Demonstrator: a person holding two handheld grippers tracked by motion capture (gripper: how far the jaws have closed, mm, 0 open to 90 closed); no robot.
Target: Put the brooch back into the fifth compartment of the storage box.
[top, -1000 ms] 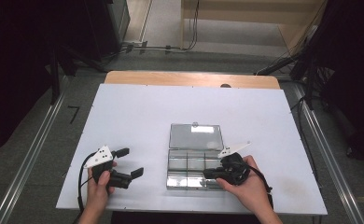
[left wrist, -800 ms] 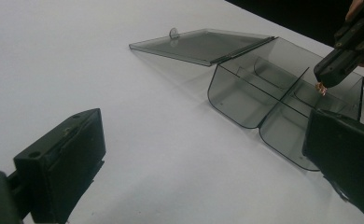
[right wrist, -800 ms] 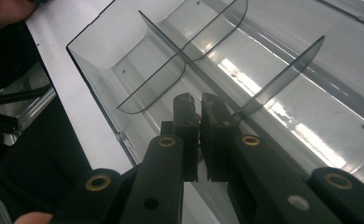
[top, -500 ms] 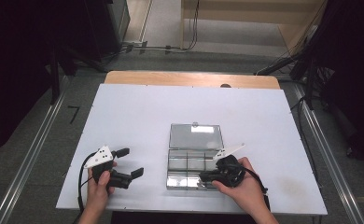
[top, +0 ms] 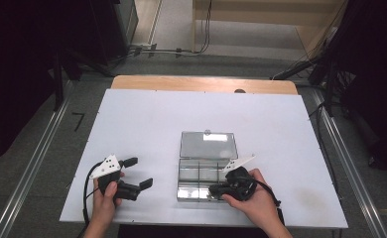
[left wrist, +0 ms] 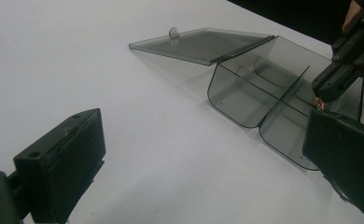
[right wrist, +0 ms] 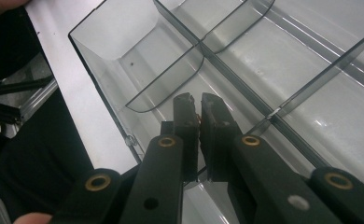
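Observation:
A clear smoky plastic box (top: 197, 174) with cross dividers lies on the white table (top: 147, 124), its lid (top: 209, 145) folded flat open behind it. My right gripper (top: 212, 189) reaches over the box's front edge, jaws pressed together on a tiny brown piece (right wrist: 199, 118) low in a front compartment. From the left gripper view that same gripper (left wrist: 322, 95) dips into the box (left wrist: 245, 95) with the brown speck at its tip. My left gripper (top: 139, 172) rests on the table left of the box, jaws wide apart and nothing between them.
The table's front edge (top: 201, 222) runs just below both hands. A wooden strip (top: 204, 84) borders the far edge. Dark floor, cables and metal rails surround the table. The lid (left wrist: 199, 44) lies flat with a small tab on its rim.
My right gripper has slid a little left and toward the box's front edge, staying shut. The left gripper and the box have not moved.

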